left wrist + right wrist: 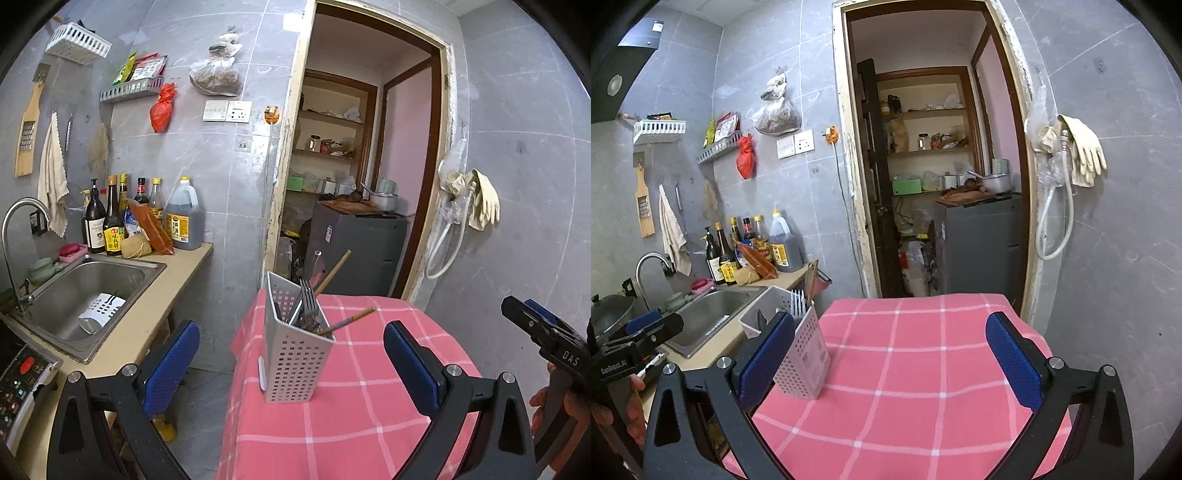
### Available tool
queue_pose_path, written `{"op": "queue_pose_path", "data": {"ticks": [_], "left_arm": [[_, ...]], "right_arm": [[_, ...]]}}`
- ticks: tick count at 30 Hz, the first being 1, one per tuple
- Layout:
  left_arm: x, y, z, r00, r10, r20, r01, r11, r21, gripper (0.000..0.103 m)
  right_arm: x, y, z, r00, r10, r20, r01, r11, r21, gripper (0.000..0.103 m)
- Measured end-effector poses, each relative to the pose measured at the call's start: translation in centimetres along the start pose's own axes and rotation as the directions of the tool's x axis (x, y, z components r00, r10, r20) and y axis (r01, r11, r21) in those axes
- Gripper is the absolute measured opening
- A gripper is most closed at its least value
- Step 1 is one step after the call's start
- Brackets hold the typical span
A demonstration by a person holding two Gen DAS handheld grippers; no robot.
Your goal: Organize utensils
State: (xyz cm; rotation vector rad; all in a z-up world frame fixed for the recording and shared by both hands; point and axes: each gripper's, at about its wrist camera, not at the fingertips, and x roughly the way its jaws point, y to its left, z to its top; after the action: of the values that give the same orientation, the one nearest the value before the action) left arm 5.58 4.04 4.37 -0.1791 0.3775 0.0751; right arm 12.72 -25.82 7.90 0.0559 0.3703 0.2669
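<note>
A white perforated utensil holder stands upright on the pink checked tablecloth, with forks, a knife and chopsticks in it. My left gripper is open, its blue pads on either side of the holder and nearer the camera, holding nothing. In the right wrist view the holder stands at the table's left edge, partly behind the left pad. My right gripper is open and empty above the tablecloth. It also shows in the left wrist view at the right edge.
A steel sink to the left holds a second white perforated holder lying on its side. Sauce bottles stand behind the sink. An open doorway with a grey cabinet lies behind the table. The left gripper shows at the left of the right view.
</note>
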Motion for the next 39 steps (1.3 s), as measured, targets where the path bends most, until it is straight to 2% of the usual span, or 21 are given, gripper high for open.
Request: {"op": "queue_pose_path", "data": {"ticks": [7, 20, 28, 39], "left_arm": [[-1.4, -0.4, -1.2, 1.0, -0.015, -0.018, 0.015, 1.0, 0.027, 0.101], [-3.6, -1.1, -4.0, 0.998, -0.057, -0.026, 0.057, 0.998, 0.013, 0.101], [-4.3, -1.5, -6.2, 0.995, -0.083, -0.06, 0.084, 0.996, 0.016, 0.101], [-4.6, -1.8, -7.8, 0.993, -0.08, -0.085, 0.081, 0.997, 0.001, 0.101]], "right_arm": [[-2.4, -0.7, -2.0, 1.0, -0.025, -0.015, 0.025, 1.0, 0.013, 0.102], [-7.2, -2.1, -4.8, 0.995, -0.099, -0.025, 0.1, 0.995, 0.018, 0.102], [-8.0, -1.3, -6.4, 0.994, -0.101, -0.047, 0.102, 0.995, 0.003, 0.102], [-8.4, -1.6, -7.8, 0.99, -0.131, -0.06, 0.131, 0.991, 0.009, 0.102]]}}
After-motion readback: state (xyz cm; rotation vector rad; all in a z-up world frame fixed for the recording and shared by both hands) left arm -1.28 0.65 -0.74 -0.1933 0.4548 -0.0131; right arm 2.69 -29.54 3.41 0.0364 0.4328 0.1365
